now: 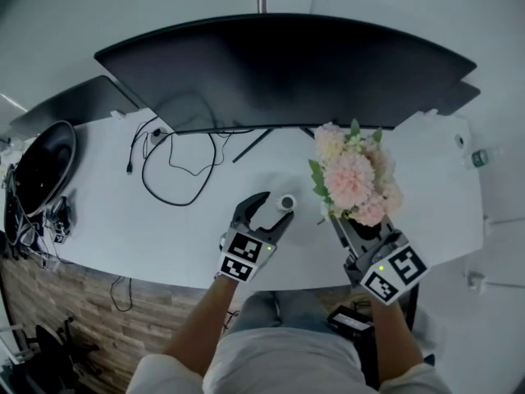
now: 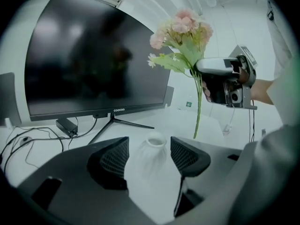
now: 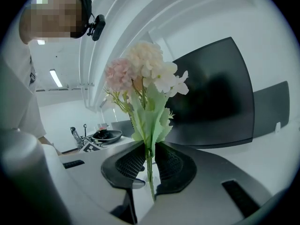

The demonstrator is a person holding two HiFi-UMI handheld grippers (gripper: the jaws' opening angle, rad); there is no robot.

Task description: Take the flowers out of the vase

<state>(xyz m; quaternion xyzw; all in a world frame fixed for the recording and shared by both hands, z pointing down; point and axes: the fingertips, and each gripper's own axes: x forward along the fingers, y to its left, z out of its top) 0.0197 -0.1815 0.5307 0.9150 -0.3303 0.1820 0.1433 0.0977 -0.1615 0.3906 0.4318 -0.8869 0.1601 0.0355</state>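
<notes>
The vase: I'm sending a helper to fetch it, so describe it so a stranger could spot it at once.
On the white desk, in front of the black curved monitor, the vase stands between the jaws of the open left tool. It is small, white and narrow-necked, and empty: the pink flowers are beside it, held in the right tool.

On the white counter (image 1: 107, 212), the left gripper (image 1: 271, 210) rests with its jaws apart by a small white vase (image 1: 287, 201). Just beside it, the right gripper (image 1: 351, 222) holds pink flowers (image 1: 357, 175) before a dark monitor (image 1: 287, 72).
</notes>
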